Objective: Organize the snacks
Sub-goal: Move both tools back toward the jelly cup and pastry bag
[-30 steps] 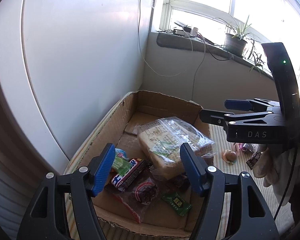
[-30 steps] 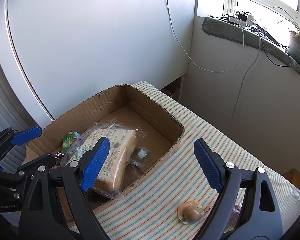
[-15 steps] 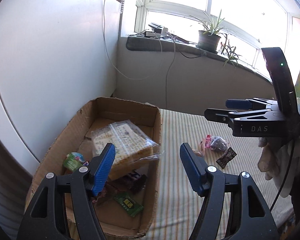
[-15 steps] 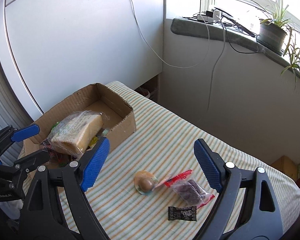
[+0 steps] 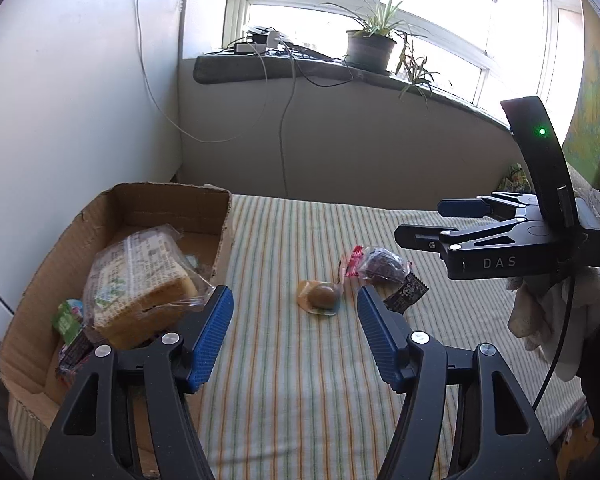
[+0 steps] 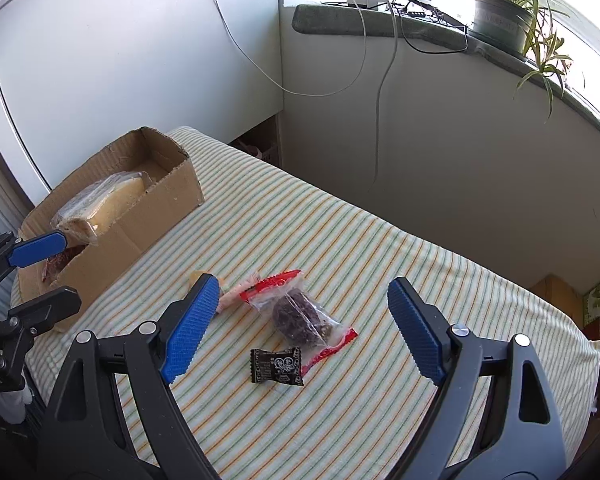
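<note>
In the left wrist view, the left gripper (image 5: 294,334) stands released and holds nothing above the striped green and orange tablecloth (image 5: 300,400), the right gripper (image 5: 436,222) carries the letters "DAS", and the print on the clear bag of sliced bread (image 5: 140,284) inside the open brown cardboard box (image 5: 172,200) is too small to read. In the right wrist view, the right gripper (image 6: 296,328) is also spread wide and empty over the clear red-edged packet with a dark snack (image 6: 300,314) and the small black candy wrapper (image 6: 277,366), whose white print I cannot read, and its left finger hides most of a yellowish round snack (image 6: 198,276).

Black frames, ribbed blue fingers (image 5: 212,336), silver screws, "DAS" lettering, green LED.
</note>
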Motion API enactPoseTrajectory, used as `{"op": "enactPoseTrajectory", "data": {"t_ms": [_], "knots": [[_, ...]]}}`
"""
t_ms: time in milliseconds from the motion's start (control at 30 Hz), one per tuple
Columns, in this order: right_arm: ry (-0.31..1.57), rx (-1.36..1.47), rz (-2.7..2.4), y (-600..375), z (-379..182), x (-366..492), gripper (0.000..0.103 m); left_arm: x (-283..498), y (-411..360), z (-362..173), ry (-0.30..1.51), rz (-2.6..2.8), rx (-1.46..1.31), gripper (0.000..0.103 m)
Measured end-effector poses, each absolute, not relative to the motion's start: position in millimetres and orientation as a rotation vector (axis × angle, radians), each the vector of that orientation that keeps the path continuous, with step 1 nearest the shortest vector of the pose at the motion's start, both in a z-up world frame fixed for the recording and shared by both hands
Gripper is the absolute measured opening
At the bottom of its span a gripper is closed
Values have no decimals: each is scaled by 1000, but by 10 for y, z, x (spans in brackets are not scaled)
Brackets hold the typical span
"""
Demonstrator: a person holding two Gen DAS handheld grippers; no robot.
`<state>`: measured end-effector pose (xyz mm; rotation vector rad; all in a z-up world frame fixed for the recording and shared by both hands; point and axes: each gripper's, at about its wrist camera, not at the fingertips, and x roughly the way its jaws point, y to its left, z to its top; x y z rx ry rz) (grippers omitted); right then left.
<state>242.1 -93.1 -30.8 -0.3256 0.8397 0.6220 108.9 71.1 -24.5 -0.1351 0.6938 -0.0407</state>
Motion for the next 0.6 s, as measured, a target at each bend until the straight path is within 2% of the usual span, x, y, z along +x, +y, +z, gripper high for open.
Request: {"op": "enactPoseTrajectory", "data": {"t_ms": [600], "knots": [[903,-398,654,-938,-631,2546,89,1414,441,-552,798,-85,-130,51]]}}
